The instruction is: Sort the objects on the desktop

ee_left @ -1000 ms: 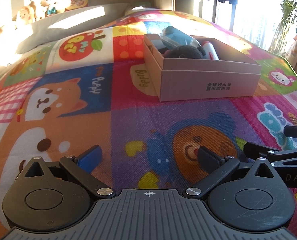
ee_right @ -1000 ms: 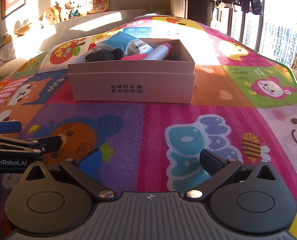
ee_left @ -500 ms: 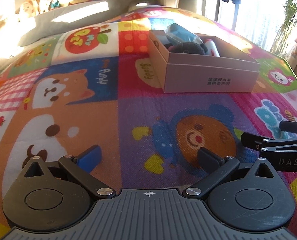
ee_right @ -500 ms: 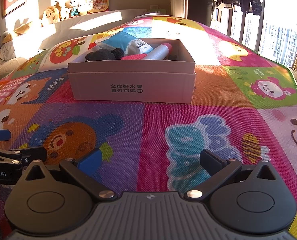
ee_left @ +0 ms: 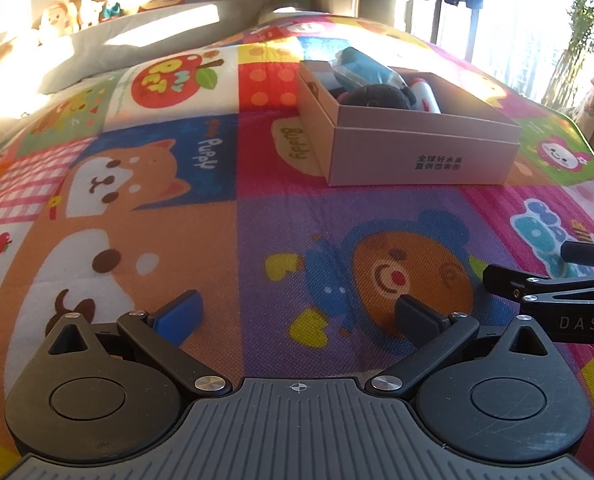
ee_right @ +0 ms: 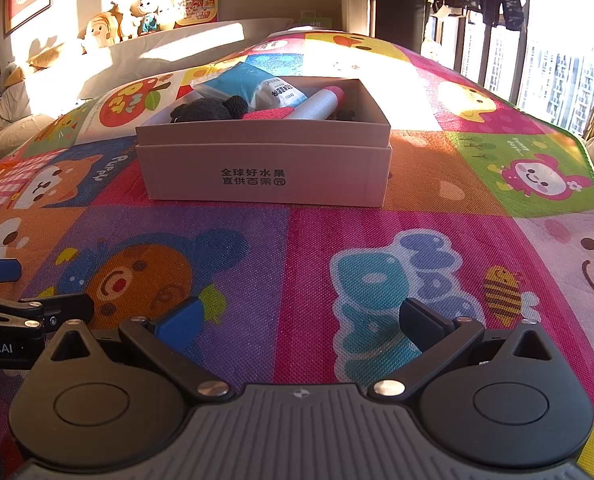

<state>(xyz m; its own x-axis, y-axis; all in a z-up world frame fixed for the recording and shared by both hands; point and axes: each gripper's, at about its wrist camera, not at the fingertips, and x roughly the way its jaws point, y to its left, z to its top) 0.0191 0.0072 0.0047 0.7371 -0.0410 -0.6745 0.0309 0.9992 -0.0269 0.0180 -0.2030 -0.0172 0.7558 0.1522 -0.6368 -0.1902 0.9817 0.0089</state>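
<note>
A cartoon play mat [ee_right: 377, 216] carries a cardboard box [ee_right: 263, 168] at 12 o'clock, perhaps holding a plush toy [ee_right: 209, 109]. Left tool [ee_left: 297, 312] and right tool [ee_right: 299, 318] are released, empty.

A pale cardboard box [ee_right: 263, 168] sits open-topped on the cartoon-printed play mat [ee_right: 337, 240], its long printed side with two lines of dark Chinese characters facing the right wrist camera. Inside it lie a blue-and-white plastic packet [ee_right: 253, 88], tilted up against the far-left corner and rising above the rim, a black fuzzy plush item [ee_right: 209, 110] at the near-left, and a silver cylinder with a pink-red cap [ee_right: 317, 102] lying diagonally, cap toward the far side.
</note>
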